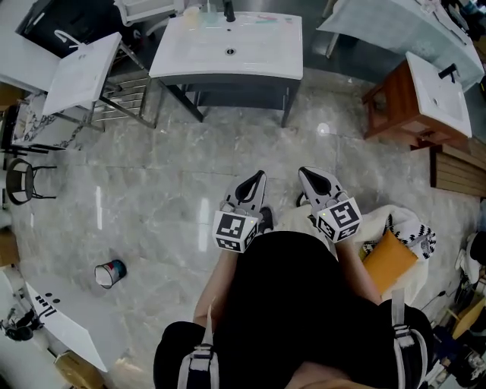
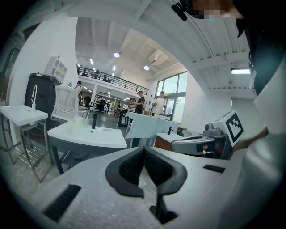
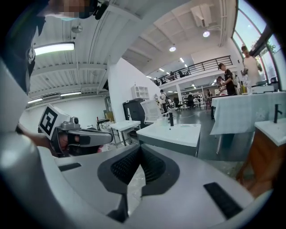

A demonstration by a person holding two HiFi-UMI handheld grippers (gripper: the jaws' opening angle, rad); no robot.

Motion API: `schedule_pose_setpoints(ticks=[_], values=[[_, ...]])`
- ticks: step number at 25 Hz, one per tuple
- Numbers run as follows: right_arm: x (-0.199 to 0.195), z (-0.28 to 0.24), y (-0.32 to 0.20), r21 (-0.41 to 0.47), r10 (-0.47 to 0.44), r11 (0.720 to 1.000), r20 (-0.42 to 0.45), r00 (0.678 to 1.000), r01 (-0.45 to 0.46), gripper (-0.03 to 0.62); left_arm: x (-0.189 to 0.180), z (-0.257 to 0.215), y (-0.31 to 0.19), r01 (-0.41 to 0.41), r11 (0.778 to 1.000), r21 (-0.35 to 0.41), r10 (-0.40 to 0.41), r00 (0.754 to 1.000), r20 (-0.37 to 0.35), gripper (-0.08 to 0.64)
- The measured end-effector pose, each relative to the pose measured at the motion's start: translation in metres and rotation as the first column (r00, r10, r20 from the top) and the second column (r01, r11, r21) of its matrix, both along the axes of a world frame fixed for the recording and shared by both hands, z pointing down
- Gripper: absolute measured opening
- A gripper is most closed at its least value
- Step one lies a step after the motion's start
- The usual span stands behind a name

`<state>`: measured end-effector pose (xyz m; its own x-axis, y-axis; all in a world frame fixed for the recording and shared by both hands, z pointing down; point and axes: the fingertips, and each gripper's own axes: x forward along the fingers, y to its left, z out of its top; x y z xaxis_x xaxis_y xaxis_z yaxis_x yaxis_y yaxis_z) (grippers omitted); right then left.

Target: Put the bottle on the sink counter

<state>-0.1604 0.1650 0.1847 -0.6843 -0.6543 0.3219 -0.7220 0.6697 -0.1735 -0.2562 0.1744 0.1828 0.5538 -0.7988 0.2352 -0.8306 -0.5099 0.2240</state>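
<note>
While both tools were held low and close in front of the person's body, the marble floor [image 1: 190, 175] filled most of the head view and lay beneath them. Ahead of the tool tips, well apart from them, stood the desk with the sink [image 1: 190, 64], a white top on a dark frame with a dark tap [image 1: 228, 11] at its far edge. The left tool [image 1: 259, 176] pointed toward that desk with its jaws pressed together and nothing between the ridged pads. Just beside it, the right tool [image 1: 304, 173] showed the same state: pads met, nothing pinched. The bottle [image 1: 111, 273] lay on its side on the floor, well apart from the left tool, off to its left and behind its tips. Neither tool touched it.

Judged from this arrangement, no part of the task had been done. What remained was to turn toward the bottle, spread a tool's jaws, grip and lift it, carry it to the desk and set it down there.
</note>
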Motion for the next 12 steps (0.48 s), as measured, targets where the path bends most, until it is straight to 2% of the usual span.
schedule_pose_setpoints(ticks=[5, 12], values=[[0.001, 0.009, 0.029, -0.033, 0.062, 0.998, -0.006, 0.998, -0.063, 0.005, -0.009, 0.002, 0.022, -0.032, 0.999, -0.030, 0.031, 0.999, -0.022, 0.020], [0.019, -0.018, 0.032, 0.022, 0.096, 0.995, 0.018, 0.995, -0.096, 0.005, 0.005, -0.021, 0.018, -0.067, 0.997, 0.028, 0.068, 0.997, -0.035, 0.020]])
